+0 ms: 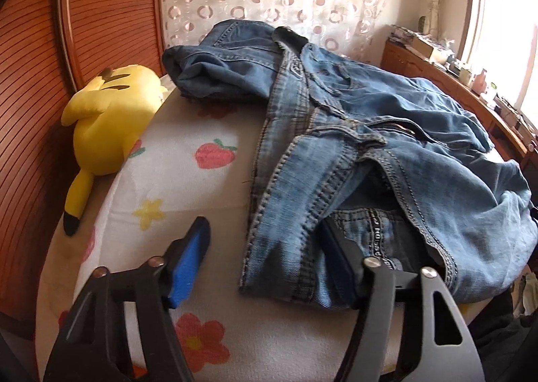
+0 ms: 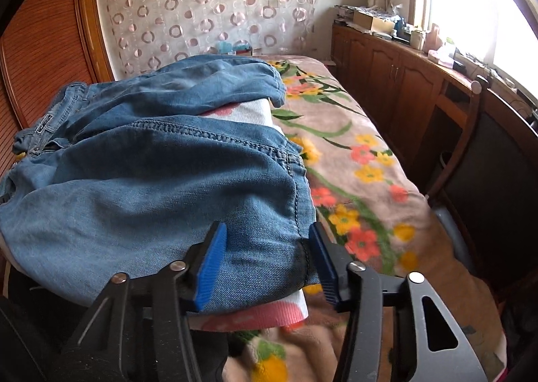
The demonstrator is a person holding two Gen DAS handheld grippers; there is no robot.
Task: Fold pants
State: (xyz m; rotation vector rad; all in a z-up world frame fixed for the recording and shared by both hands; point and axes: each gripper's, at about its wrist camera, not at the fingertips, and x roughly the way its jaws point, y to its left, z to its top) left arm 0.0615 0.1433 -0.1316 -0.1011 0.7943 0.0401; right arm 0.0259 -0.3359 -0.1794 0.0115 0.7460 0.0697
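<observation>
Blue denim pants (image 1: pixel 386 146) lie crumpled on a white flowered sheet (image 1: pixel 188 187) on the bed, waistband towards me in the left wrist view. My left gripper (image 1: pixel 265 244) is open, its jaws either side of the near waistband edge, the right pad (image 1: pixel 339 257) tucked into the opening. In the right wrist view the pants (image 2: pixel 151 180) bulge in a heap. My right gripper (image 2: pixel 267 244) is open with the near denim corner between its blue pads, not pinched.
A yellow plush toy (image 1: pixel 107 120) lies at the bed's left edge by a wooden panel (image 1: pixel 37 79). A floral blanket (image 2: pixel 363 187) covers the bed to the right. A wooden cabinet (image 2: pixel 396 79) with clutter runs under the window. A chair (image 2: pixel 477 163) stands close on the right.
</observation>
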